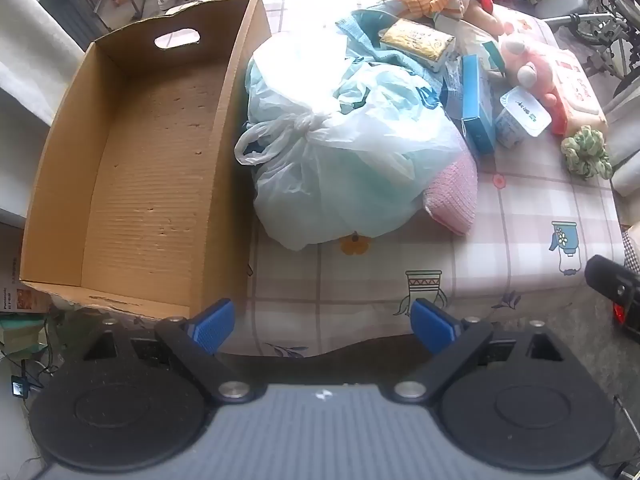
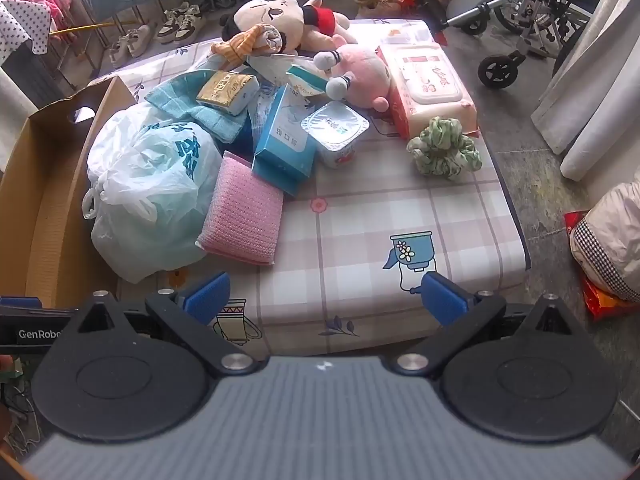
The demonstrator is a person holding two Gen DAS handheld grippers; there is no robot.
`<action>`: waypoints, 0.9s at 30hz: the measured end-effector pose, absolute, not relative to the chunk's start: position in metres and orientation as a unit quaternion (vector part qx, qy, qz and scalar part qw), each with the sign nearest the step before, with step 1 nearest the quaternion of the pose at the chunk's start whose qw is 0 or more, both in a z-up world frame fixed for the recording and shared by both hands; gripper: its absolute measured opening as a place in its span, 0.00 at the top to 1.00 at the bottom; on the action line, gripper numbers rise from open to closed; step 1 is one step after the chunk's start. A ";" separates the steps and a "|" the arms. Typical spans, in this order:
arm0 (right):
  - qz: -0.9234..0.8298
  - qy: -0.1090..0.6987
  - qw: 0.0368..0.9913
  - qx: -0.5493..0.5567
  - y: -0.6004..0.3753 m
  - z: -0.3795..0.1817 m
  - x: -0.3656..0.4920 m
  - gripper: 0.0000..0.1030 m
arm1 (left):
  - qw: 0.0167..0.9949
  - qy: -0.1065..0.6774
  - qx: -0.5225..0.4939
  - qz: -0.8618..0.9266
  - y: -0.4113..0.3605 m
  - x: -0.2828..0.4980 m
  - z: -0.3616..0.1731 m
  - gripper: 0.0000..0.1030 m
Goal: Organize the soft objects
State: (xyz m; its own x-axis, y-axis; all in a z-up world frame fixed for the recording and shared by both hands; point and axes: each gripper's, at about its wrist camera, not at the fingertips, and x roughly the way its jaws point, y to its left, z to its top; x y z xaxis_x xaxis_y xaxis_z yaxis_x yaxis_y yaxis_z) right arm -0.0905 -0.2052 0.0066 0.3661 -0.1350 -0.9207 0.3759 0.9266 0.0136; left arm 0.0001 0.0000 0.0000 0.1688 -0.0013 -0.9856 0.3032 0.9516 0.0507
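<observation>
Checked tablecloth [image 2: 400, 216]: one cardboard box [image 1: 132, 184], two plush toys [image 2: 360, 72], one scrunchie [image 2: 444, 148].

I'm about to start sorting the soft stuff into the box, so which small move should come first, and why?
Probably ease the left gripper forward toward the knotted plastic bag. Both grippers are open and hold nothing, the cardboard box is empty, and the bag lies right beside the box wall, nearest the left gripper. The right gripper could then take the pink cloth.

Left gripper [image 1: 322, 326] jaws wide apart, holding nothing. Cardboard box [image 1: 132, 184] at 10 o'clock, tied plastic bag [image 1: 344, 148] touching its right wall.
</observation>
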 end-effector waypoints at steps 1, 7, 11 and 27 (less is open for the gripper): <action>-0.156 0.541 0.819 0.111 -0.205 0.007 -0.090 0.01 | 0.755 0.637 0.117 -0.103 0.000 0.000 0.000 0.07; -0.156 0.541 0.819 0.111 -0.205 0.007 -0.090 0.01 | 0.758 0.630 0.131 -0.108 -0.005 -0.005 0.001 0.07; -0.155 0.543 0.818 0.109 -0.202 0.003 -0.092 0.01 | 0.762 0.622 0.138 -0.116 -0.008 -0.006 0.004 0.07; -0.144 0.547 0.819 0.102 -0.194 0.011 -0.088 0.01 | 0.764 0.613 0.146 -0.135 0.004 -0.006 0.008 0.07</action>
State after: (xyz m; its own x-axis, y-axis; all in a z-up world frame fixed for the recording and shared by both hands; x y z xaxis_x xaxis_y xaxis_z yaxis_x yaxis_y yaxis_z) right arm -0.0882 -0.1943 0.0108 0.3612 -0.1239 -0.9242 0.3468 0.9379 0.0098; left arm -0.0064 0.0043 0.0080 0.2115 -0.0281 -0.9770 0.3860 0.9207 0.0571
